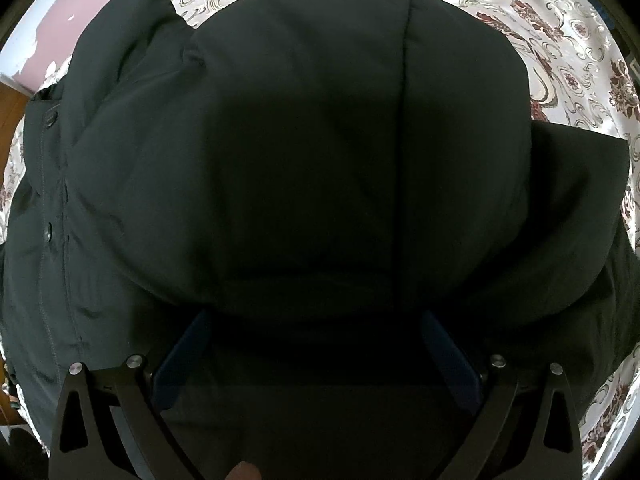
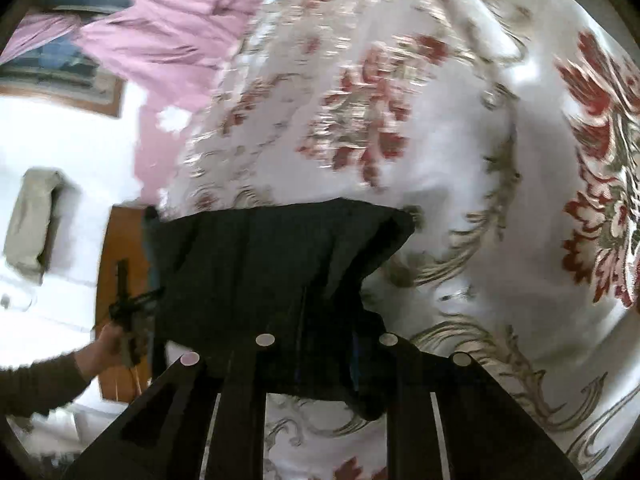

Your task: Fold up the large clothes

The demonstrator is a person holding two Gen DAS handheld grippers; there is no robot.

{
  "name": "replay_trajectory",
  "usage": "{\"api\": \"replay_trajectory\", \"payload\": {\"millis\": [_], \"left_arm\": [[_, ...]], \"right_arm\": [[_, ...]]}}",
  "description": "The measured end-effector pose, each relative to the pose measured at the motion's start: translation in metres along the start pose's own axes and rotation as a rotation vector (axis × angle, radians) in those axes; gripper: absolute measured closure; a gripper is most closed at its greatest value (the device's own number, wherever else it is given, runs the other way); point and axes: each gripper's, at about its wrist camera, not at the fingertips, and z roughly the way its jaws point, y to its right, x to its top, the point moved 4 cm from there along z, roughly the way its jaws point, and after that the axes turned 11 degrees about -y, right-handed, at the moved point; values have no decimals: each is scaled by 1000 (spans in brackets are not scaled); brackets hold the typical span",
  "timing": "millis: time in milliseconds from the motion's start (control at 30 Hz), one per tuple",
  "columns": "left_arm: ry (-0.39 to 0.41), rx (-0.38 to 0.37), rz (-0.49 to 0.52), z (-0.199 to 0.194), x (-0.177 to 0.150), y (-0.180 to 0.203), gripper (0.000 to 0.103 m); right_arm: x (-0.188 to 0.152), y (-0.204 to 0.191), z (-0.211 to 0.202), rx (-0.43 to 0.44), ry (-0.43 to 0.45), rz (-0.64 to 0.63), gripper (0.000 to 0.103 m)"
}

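Jacket (image 1: 304,152), black and padded, fills most of the left wrist view. It lies on a bedspread (image 1: 560,40) of pale cloth with a red and gold floral print. A vertical seam runs down the middle of the bulging dark panel. Along the jacket's left edge sits a stitched strip with two snap buttons (image 1: 49,232), one above the other.

Left gripper (image 1: 316,320): fingers (image 1: 184,356) spread wide, blue pads facing in. The fingertips reach the lower edge of the puffed fabric, and dark cloth lies between and under them. Nothing is pinched that can be made out; the area between the fingers is in deep shadow.

Right wrist view is motion-blurred. Right gripper (image 2: 324,360): a bunched fold of the black jacket (image 2: 280,264) sits between its fingers, raised off the bedspread (image 2: 460,152), and hangs slack below them. The fingertips are buried in cloth; they look closed on the fold, with a sliver of blue pad showing at the right finger.

At the left edge of this view a hand (image 2: 106,344) in a dark sleeve grips the other gripper's handle, beside the jacket's edge. Behind it, a brown wooden panel (image 2: 120,300) and a white wall. Pink fabric (image 2: 160,28) lies at the far end of the bedspread.
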Motion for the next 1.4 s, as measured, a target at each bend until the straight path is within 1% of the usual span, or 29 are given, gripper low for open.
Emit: {"api": "replay_trajectory", "payload": {"millis": [33, 100, 133, 167, 200, 267, 300, 333, 367, 433, 500, 533, 633, 700, 767, 833, 933, 967, 1000, 1033, 1133, 1267, 1400], "left_arm": [[2, 0, 0, 1, 0, 0, 0], [6, 4, -2, 4, -3, 0, 0], [5, 6, -2, 4, -3, 1, 0], [4, 6, -2, 5, -2, 2, 0], [2, 6, -3, 7, 0, 4, 0], [-4, 7, -2, 8, 5, 8, 0], [-6, 6, -1, 10, 5, 8, 0], [-9, 6, 1, 3, 15, 7, 0], [-9, 5, 2, 1, 16, 7, 0], [-4, 6, 3, -2, 17, 8, 0], [5, 6, 1, 0, 16, 9, 0], [14, 7, -4, 0, 14, 10, 0], [28, 18, -12, 6, 11, 10, 0], [29, 22, -14, 3, 4, 13, 0], [32, 28, -14, 5, 3, 14, 0], [40, 31, -20, 6, 2, 15, 0], [58, 35, -34, 9, -4, 17, 0], [62, 35, -36, 9, -5, 17, 0], [64, 33, -37, 9, -6, 19, 0], [66, 31, -36, 9, -8, 21, 0], [69, 25, -30, 9, -10, 15, 0], [99, 13, -23, 13, -17, 8, 0], [138, 1, -6, 16, -22, 3, 0]], "right_arm": [[0, 0, 8, -18, -27, 11, 85], [5, 10, 32, -36, -83, 87, 82], [6, 18, 40, -40, -100, 132, 73], [6, 28, 49, -29, -112, 188, 68], [6, 34, 56, -14, -116, 231, 61], [6, 36, 67, 23, -104, 267, 60], [6, 30, 69, 27, -96, 256, 63], [7, 22, 69, 7, -93, 212, 87], [7, 8, 66, -15, -91, 139, 95], [0, 0, 53, -35, -96, 70, 95], [1, -22, 35, -51, -65, 9, 95], [2, -30, 23, -60, -35, 5, 96], [5, -57, -12, -51, 64, -30, 96], [5, -72, -25, -66, 83, -50, 97], [4, -92, -34, -61, 94, -57, 97], [-1, -93, -58, -30, 106, -68, 97], [-7, -108, -92, -32, 112, -115, 97], [-16, -105, -105, -31, 108, -133, 97], [-18, -126, -114, -35, 108, -157, 97], [-24, -125, -128, -42, 106, -170, 97], [-31, -172, -151, -46, 104, -227, 97], [-41, -269, -172, -54, 103, -348, 97], [-50, -361, -170, -32, 71, -433, 97]]}}
